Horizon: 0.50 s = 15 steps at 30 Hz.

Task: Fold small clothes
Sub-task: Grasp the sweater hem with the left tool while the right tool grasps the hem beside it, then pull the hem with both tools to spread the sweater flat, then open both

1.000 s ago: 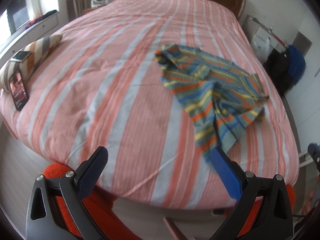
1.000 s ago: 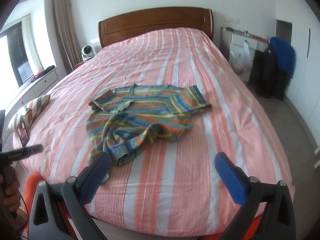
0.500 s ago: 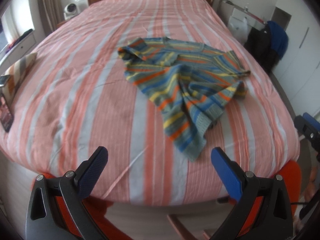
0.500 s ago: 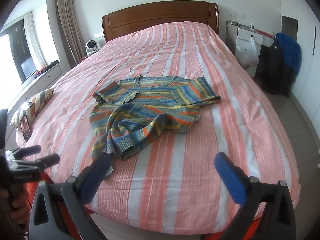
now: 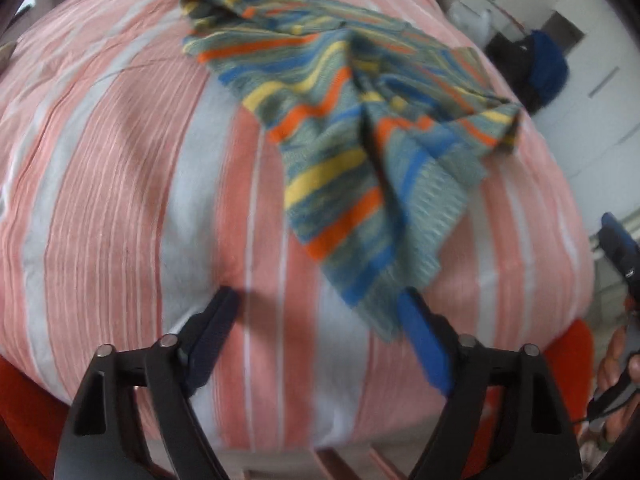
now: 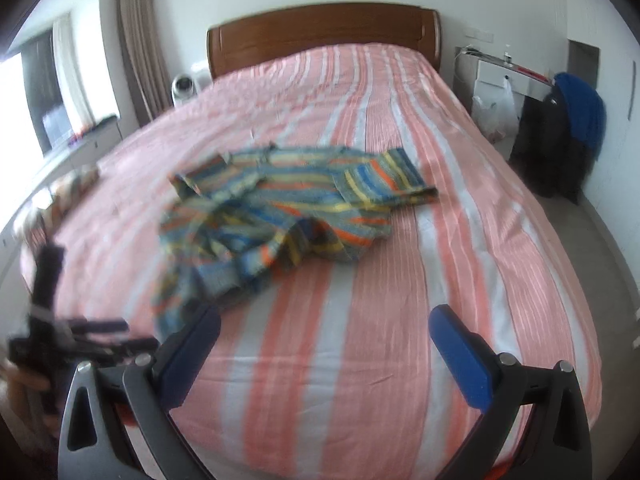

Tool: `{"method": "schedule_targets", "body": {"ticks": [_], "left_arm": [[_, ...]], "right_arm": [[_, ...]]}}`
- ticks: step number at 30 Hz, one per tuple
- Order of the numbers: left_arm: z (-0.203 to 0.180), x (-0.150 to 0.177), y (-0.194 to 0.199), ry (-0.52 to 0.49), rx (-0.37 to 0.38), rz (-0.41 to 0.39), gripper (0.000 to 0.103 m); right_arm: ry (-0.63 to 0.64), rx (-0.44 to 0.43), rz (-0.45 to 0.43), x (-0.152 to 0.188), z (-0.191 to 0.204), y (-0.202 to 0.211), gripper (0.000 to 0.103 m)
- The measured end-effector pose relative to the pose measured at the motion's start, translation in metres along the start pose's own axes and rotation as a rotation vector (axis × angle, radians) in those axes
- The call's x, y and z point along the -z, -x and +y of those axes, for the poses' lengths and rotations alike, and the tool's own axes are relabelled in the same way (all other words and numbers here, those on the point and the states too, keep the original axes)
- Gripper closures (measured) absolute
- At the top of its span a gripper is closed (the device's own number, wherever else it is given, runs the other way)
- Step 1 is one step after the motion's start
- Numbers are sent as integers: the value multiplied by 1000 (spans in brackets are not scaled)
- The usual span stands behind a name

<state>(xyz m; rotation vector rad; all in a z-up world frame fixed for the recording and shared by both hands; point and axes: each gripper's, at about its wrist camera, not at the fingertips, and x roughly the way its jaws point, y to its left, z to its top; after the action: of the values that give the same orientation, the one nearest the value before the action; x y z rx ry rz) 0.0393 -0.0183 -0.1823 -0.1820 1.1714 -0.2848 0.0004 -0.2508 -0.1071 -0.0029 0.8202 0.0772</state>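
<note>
A small knitted sweater (image 5: 344, 128) with blue, yellow and orange stripes lies crumpled on the pink and white striped bed (image 5: 120, 200). My left gripper (image 5: 316, 304) hovers low over the bed's near edge. Its jaws are closing. The sweater's nearest hem corner (image 5: 372, 312) lies between them, close to the right finger, and the pads do not press on it. My right gripper (image 6: 324, 316) stands open over bare bedcover (image 6: 460, 240), with the sweater (image 6: 280, 208) ahead and to its left. Each gripper shows in the other's view: the left gripper (image 6: 60, 340), the right gripper (image 5: 620, 248).
A wooden headboard (image 6: 320, 36) closes the far end. A white fan (image 6: 184, 88) and curtains stand at the left. A white bag (image 6: 494, 112) and a blue garment (image 6: 580, 116) on dark furniture are at the right. An orange object (image 5: 576, 360) sits below the bed's near edge.
My left gripper has come down and swung toward the sweater's near hem corner, and its jaws have narrowed. My right gripper has sunk a little toward the bed.
</note>
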Motion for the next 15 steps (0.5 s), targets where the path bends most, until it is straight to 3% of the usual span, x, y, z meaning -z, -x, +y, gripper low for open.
{"method": "schedule_targets", "body": {"ticks": [1, 2, 3, 4, 5, 7, 11, 13, 14, 15], "left_arm": [[-2, -1, 2, 4, 1, -34, 24], [-3, -2, 3, 4, 3, -52, 40], [-5, -4, 3, 3, 12, -65, 55], [-6, -7, 1, 2, 33, -67, 101], [-4, -11, -2, 17, 63, -49, 100], [8, -16, 2, 84, 111, -34, 101], [34, -14, 34, 118, 98, -87, 102], [47, -14, 46, 141, 93, -105, 102], [55, -13, 51, 150, 93, -112, 102], [61, -12, 59, 156, 99, -117, 102]], "right_arm": [[21, -17, 17, 2, -1, -15, 2], [33, -57, 39, 3, -3, -30, 9], [34, -95, 54, 2, -3, -41, 24], [30, -136, 67, 2, -3, -52, 30], [30, -185, 82, -1, 0, -68, 37], [47, -260, 100, -3, 11, -90, 41], [104, -395, 116, -1, 49, -121, 45], [124, -399, 107, -3, 60, -128, 59], [121, -396, 120, -4, 62, -130, 79], [100, -415, 138, -5, 59, -129, 86]]}}
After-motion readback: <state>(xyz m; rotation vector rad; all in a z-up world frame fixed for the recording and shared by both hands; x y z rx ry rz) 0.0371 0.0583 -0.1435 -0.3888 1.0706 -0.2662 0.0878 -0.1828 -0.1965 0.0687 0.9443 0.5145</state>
